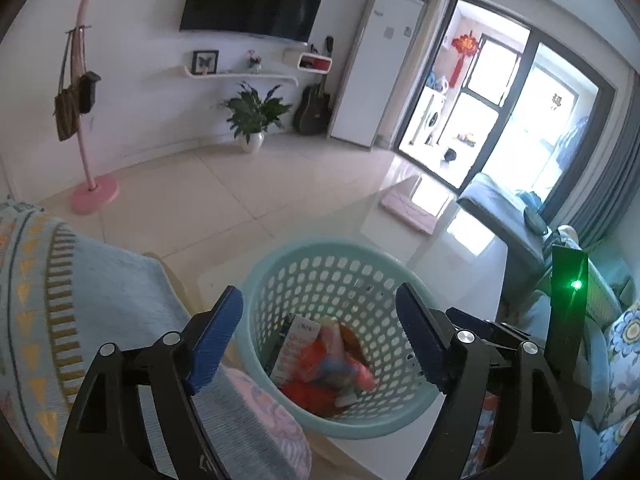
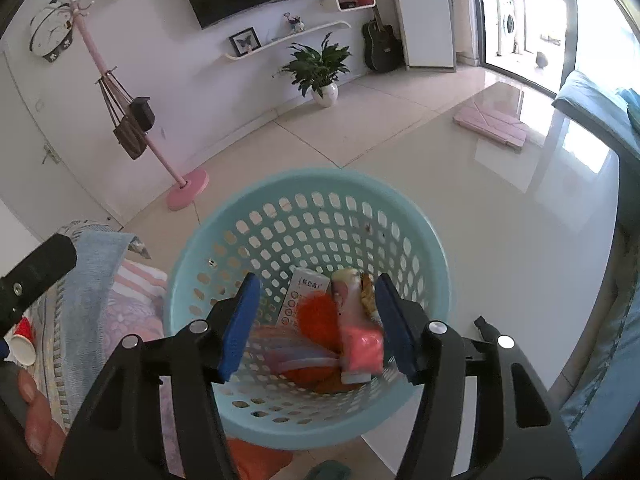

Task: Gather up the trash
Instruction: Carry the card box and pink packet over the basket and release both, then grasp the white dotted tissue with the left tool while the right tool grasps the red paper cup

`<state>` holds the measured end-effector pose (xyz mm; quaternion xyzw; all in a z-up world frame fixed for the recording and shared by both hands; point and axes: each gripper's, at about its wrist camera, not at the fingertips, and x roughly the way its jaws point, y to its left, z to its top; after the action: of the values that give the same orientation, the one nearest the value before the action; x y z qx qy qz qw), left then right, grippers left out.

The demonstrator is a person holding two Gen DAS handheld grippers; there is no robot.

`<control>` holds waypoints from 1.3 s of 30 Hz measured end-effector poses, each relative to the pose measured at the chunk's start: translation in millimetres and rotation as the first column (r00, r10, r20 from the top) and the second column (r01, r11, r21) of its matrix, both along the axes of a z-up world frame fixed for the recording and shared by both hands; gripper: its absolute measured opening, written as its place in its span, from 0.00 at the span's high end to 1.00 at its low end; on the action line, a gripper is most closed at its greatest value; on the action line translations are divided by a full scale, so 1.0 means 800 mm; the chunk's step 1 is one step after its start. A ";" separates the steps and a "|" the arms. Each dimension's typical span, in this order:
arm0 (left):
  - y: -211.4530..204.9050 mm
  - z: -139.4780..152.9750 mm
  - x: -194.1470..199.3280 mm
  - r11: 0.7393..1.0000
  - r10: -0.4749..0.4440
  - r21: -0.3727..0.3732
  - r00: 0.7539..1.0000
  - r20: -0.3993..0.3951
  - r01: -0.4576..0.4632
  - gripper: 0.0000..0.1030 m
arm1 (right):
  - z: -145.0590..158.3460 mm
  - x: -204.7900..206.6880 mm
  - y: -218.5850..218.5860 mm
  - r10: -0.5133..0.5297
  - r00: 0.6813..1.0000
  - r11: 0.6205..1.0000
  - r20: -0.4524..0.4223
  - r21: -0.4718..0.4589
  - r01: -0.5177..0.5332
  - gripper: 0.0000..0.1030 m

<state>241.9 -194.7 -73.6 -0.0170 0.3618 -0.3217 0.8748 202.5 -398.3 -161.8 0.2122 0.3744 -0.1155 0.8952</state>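
Both grippers' jaws spread, empty; trash (image 2: 320, 332) below in basket (image 2: 188, 280)

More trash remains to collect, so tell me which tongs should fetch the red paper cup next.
Left. The red paper cup lies at the right view's far left, beside the left tongs. The right tongs hang open over the pale blue perforated plastic basket.
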 end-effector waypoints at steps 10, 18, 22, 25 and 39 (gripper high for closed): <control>0.050 0.052 -0.041 0.998 0.042 -0.048 0.995 0.094 -0.037 0.27 | 0.051 -0.007 0.041 0.060 0.995 0.998 0.085 -0.041 -0.057 0.45; 0.153 0.091 -0.082 0.978 0.201 -0.096 0.963 0.177 -0.187 0.27 | 0.117 -0.006 0.124 0.196 0.963 0.979 0.184 -0.100 -0.180 0.45; 0.226 0.110 -0.089 0.948 0.318 -0.103 0.925 0.208 -0.302 0.27 | 0.141 0.000 0.189 0.308 0.925 0.951 0.223 -0.102 -0.292 0.45; 0.284 0.117 -0.090 0.917 0.398 -0.117 0.895 0.202 -0.382 0.27 | 0.148 0.009 0.246 0.395 0.893 0.918 0.217 -0.128 -0.375 0.45; 0.466 0.076 -0.037 0.809 0.588 -0.031 0.806 0.063 -0.587 0.25 | 0.109 0.059 0.478 0.679 0.727 0.733 0.102 -0.157 -0.662 0.45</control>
<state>212.2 178.3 -13.1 -0.1214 0.3067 -0.0376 0.9433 249.4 -15.9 -74.3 0.0211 0.3492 0.2120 0.9125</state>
